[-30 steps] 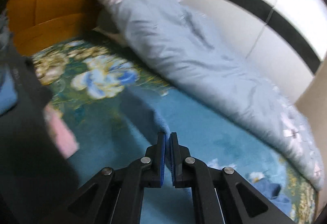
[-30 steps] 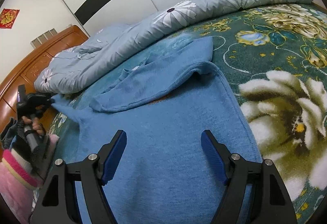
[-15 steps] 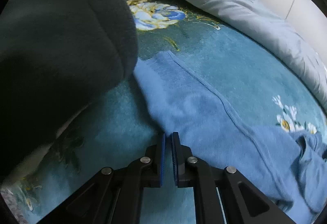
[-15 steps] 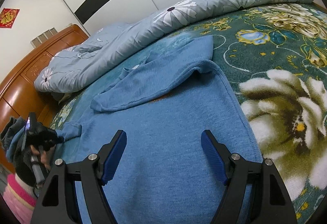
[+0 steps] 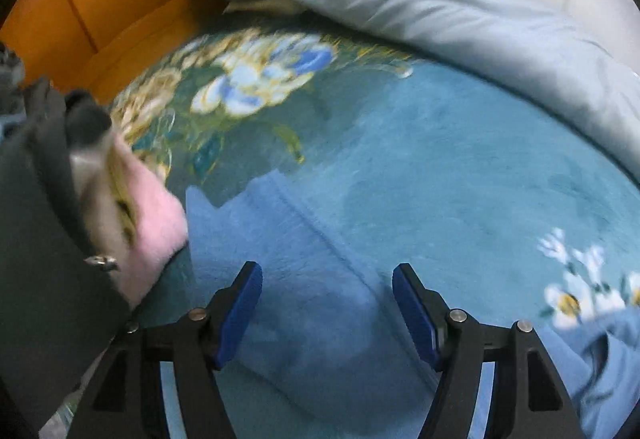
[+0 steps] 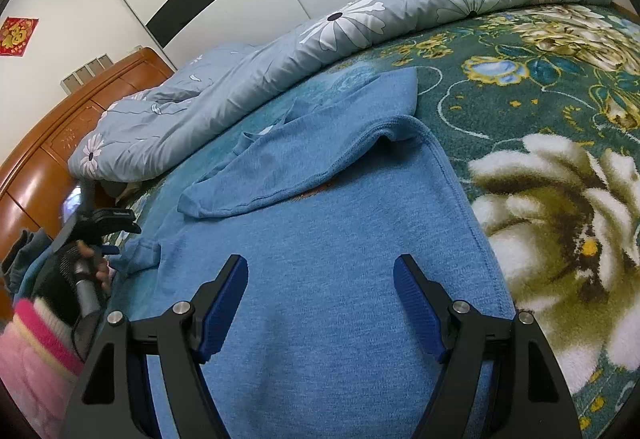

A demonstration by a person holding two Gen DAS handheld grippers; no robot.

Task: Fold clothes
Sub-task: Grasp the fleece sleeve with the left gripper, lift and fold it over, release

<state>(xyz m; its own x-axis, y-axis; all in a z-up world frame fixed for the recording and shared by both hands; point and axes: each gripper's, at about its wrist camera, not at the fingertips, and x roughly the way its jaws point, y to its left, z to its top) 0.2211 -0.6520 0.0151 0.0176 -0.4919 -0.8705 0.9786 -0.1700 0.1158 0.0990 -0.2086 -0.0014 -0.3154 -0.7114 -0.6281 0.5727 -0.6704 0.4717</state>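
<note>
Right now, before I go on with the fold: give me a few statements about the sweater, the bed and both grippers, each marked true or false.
1. The blue sweater lies spread on the floral blanket. True.
2. The right gripper is clamped on the sweater's hem. False: its jaws stand wide apart above the fabric, gripping nothing.
3. The left gripper has sweater fabric under its jaws. True; they are opening and the pads do not press on it.
4. The grey-blue daisy duvet covers the sweater. False: it is bunched along the far side of the bed.
5. One sleeve is folded across the sweater's body. True.
</note>
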